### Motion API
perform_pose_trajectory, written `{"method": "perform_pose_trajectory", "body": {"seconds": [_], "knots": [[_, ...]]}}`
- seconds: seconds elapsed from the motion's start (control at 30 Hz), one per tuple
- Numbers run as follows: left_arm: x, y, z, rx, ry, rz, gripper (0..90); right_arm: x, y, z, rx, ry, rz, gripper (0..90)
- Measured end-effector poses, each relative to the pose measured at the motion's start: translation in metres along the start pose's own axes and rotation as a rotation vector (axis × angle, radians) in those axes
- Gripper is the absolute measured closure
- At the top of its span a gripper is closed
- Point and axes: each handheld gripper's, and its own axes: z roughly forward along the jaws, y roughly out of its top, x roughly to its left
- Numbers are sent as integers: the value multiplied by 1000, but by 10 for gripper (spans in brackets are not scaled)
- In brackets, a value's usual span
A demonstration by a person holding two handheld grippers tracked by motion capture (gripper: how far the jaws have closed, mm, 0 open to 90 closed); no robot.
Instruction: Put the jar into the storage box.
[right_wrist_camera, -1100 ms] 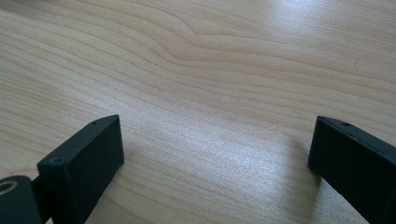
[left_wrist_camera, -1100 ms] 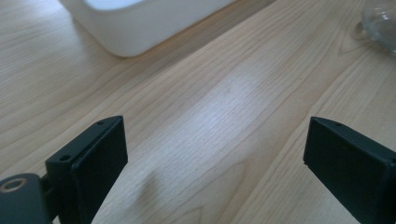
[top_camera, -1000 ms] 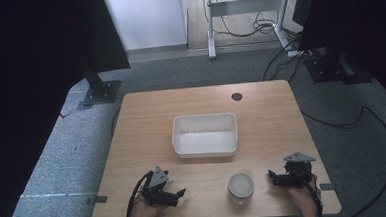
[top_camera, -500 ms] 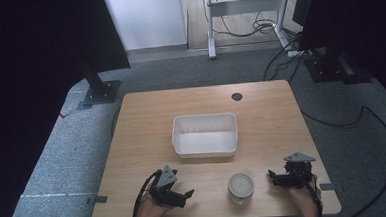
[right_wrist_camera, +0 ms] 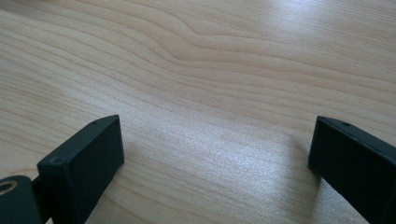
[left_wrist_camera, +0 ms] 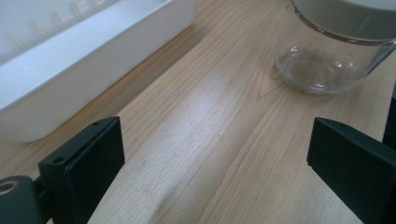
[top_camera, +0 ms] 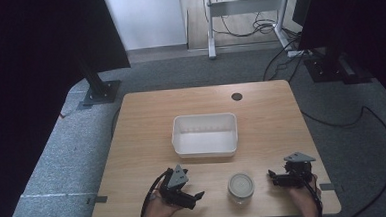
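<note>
Glass jar (top_camera: pixel 240 187) with a pale lid stands near the front edge of the desk (top_camera: pixel 146 121).
It is between the two grippers: left gripper (top_camera: pixel 195 197) points at it with fingers wide apart, right gripper (top_camera: pixel 274 178) has fingers apart too; a white tub (top_camera: pixel 205 146) lies behind.

text: none legible | jar (top_camera: pixel 240 187): perhaps unmarked, view too coarse | tray (top_camera: pixel 204 134): plain
</note>
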Motion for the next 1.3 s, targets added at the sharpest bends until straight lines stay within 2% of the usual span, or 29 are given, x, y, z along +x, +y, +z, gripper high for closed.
{"method": "perform_pose_trajectory", "body": {"seconds": [0.6,0.97,1.3], "knots": [[-21,21,13,-22,-64,43,28,0,0,0,1,0,0,28],[-37,36,25,-31,-110,84,25,0,0,0,0,1,0,28],[-47,43,37,-25,-145,101,22,0,0,0,1,1,0,28]]}}
